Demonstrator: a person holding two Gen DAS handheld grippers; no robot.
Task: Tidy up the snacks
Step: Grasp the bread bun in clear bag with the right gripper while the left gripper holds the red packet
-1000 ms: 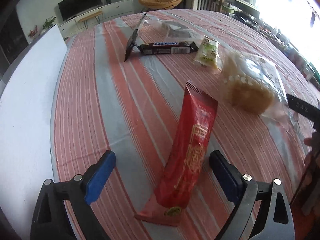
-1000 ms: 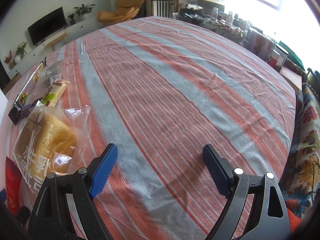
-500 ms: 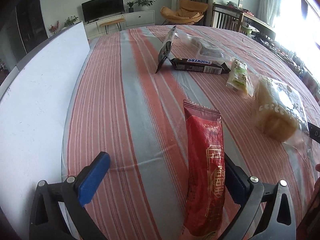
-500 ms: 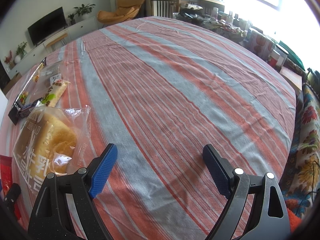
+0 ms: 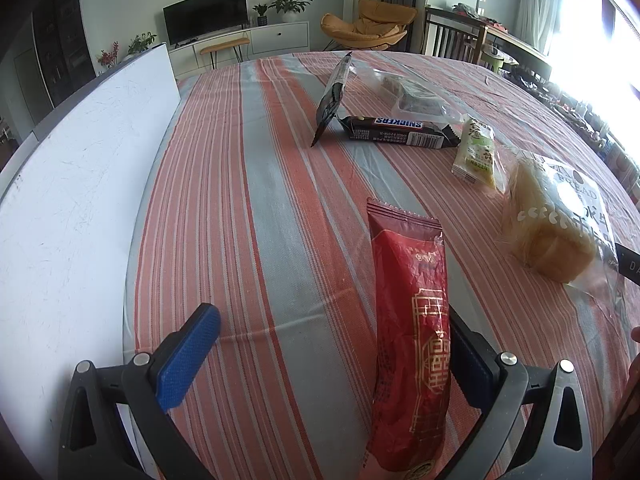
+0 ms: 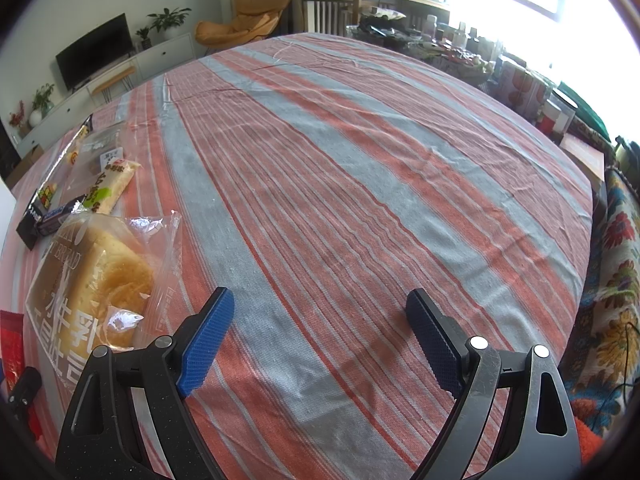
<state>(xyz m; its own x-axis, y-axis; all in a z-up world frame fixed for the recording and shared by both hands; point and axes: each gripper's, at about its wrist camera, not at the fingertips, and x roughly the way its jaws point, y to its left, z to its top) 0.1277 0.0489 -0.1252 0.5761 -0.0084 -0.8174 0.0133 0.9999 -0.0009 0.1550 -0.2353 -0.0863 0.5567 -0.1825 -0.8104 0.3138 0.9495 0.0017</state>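
My left gripper (image 5: pixel 328 356) is open wide over the striped tablecloth (image 5: pixel 248 220). A long red snack packet (image 5: pixel 412 340) lies flat between its fingers, close against the right one; the left pad is well clear of it. Beyond lie a Snickers bar (image 5: pixel 396 132), a black packet (image 5: pixel 334 96) propped on edge, a clear bag with a dark cake (image 5: pixel 412 96), a green-and-white packet (image 5: pixel 476 152) and a bagged bread loaf (image 5: pixel 556 224). My right gripper (image 6: pixel 322 338) is open above bare cloth, with the bread loaf (image 6: pixel 96 280) to its left.
A white board (image 5: pixel 80 200) runs along the table's left edge. A person's hand (image 5: pixel 634 360) shows at the right border of the left wrist view. Boxes and jars (image 6: pixel 528 92) crowd beyond the table's far right edge. A patterned cushion (image 6: pixel 616 280) lies at the right.
The left gripper's view swung and its jaws widened a little. The red packet, earlier slanted in mid gap, now lies straight beside the right finger. The right gripper has not moved.
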